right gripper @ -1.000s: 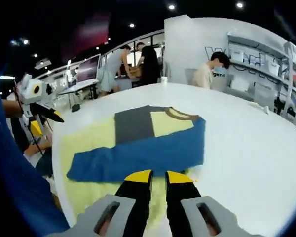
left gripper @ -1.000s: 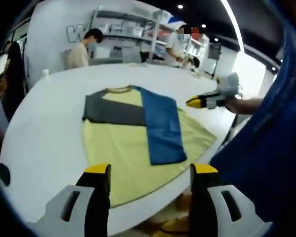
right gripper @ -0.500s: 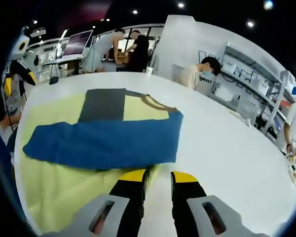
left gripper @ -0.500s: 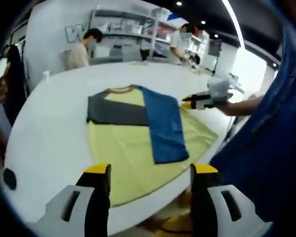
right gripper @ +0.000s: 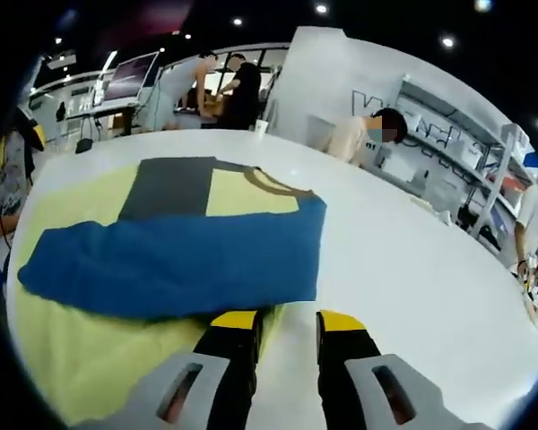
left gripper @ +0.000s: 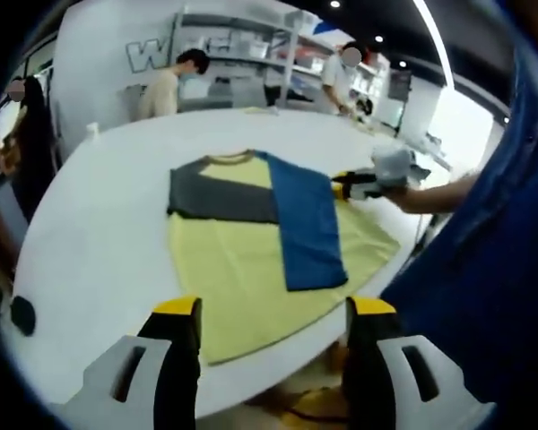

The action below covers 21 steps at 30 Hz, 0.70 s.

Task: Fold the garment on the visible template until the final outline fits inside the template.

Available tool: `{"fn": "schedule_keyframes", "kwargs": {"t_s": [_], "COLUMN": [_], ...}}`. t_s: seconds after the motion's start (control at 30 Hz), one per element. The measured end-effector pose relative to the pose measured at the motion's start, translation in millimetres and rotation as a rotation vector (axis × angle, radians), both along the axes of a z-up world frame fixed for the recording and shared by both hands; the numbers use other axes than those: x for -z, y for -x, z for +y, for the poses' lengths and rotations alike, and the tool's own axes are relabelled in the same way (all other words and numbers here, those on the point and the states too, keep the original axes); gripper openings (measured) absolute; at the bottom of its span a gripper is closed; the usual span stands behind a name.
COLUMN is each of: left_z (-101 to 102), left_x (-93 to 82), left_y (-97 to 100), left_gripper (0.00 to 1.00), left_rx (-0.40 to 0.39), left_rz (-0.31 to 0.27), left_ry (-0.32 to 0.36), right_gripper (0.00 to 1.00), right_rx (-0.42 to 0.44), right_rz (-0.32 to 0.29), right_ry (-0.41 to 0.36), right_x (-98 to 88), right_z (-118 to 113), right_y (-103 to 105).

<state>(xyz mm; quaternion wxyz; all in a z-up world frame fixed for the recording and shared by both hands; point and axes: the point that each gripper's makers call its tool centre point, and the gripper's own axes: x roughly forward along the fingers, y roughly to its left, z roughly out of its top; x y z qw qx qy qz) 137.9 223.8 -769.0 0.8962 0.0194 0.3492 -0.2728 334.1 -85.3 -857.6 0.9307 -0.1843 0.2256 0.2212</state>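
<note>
Mid-fold: my right gripper [right gripper: 275,320], jaws apart, reached the garment [left gripper: 251,260] edge.
Next I judged it must clench there; my left gripper [left gripper: 273,309] hung released.

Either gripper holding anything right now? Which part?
Nothing held. Left gripper is open, back from the shirt. Right gripper is open at the shirt's edge beside the folded blue sleeve, jaws apart with no cloth between them.

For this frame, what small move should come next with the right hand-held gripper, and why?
Probably ease the right hand-held gripper forward and close on the shirt edge in front of it. Its jaws stand apart at the yellow edge beside the folded blue sleeve, nothing between them. The left hand-held gripper is open, back from the shirt.
</note>
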Motion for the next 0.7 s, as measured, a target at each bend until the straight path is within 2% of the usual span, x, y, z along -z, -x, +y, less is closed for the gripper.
{"fn": "schedule_keyframes", "kwargs": {"t_s": [0.27,0.4,0.47,0.6,0.7], "left_z": [1.3,0.0,-1.8,-3.2,-3.8], "left_x": [-2.2,-2.7,-2.7,-1.9,-1.7], "left_y": [-2.8,-4.2,-4.4,-5.3,-5.5], "left_gripper": [0.61,0.61,0.61,0.61,0.61], "left_rx": [-0.004,-0.006,-0.006,-0.011,-0.011], "left_rz": [-0.001,-0.001,0.000,0.000,0.000], "left_ry": [-0.007,-0.008,-0.006,-0.002,0.000], "right_gripper": [0.21,0.14,0.10,0.05,0.09], "right_rx": [0.007,0.005,0.018,0.100,0.112], "right_rz": [-0.011,-0.018,-0.014,-0.009,0.003], "right_ry": [-0.028,-0.029,-0.031,-0.095,-0.124], "right_x": [-0.2,-1.9,-2.6,-11.0,-7.3], "right_z": [4.8,5.4,2.5,-15.7,-21.2], "right_y": [-7.8,-12.0,-12.6,-17.8,-22.5]}}
